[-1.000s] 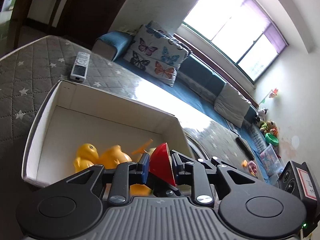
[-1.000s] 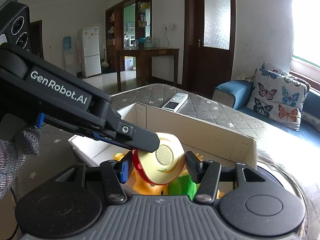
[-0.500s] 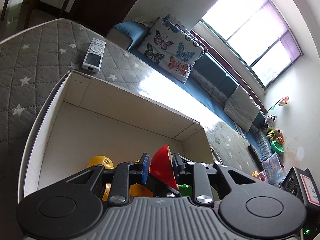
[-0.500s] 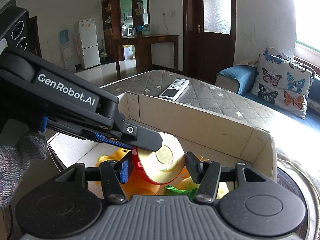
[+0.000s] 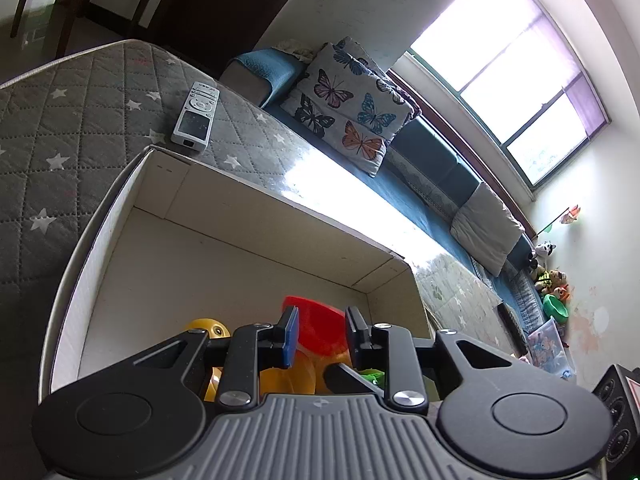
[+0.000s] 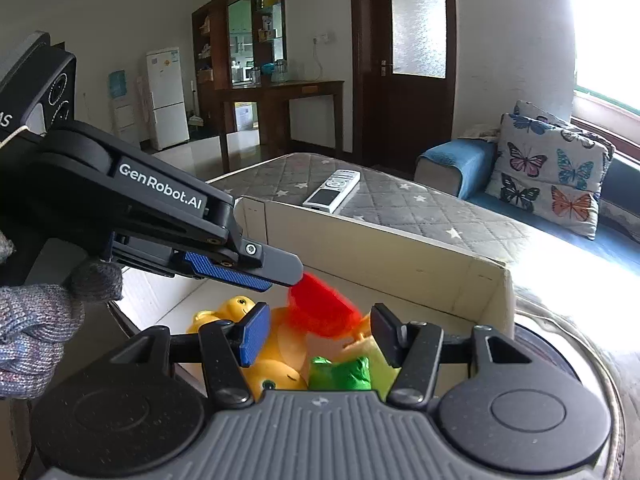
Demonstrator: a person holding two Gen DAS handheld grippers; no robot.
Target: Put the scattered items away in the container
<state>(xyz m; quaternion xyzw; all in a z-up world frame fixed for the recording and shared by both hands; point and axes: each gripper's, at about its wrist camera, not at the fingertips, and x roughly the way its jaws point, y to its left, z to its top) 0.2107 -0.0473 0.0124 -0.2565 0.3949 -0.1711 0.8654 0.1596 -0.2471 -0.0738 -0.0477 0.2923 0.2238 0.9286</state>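
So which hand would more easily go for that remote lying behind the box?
Probably the right. The right tool is open and empty, and the remote lies almost straight ahead of it, past the box wall. The left tool is open too, but the remote sits off to its side.

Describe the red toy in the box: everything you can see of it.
The red toy is a glossy, plastic-looking piece with a flat top edge and a curved, bowl-like body; it is motion-blurred in the right wrist view, so its exact shape is unclear. It sits above the yellow duck toys inside the white cardboard box. It lies just beyond the left tool, whose pads stand apart from it. What it rests on cannot be told.
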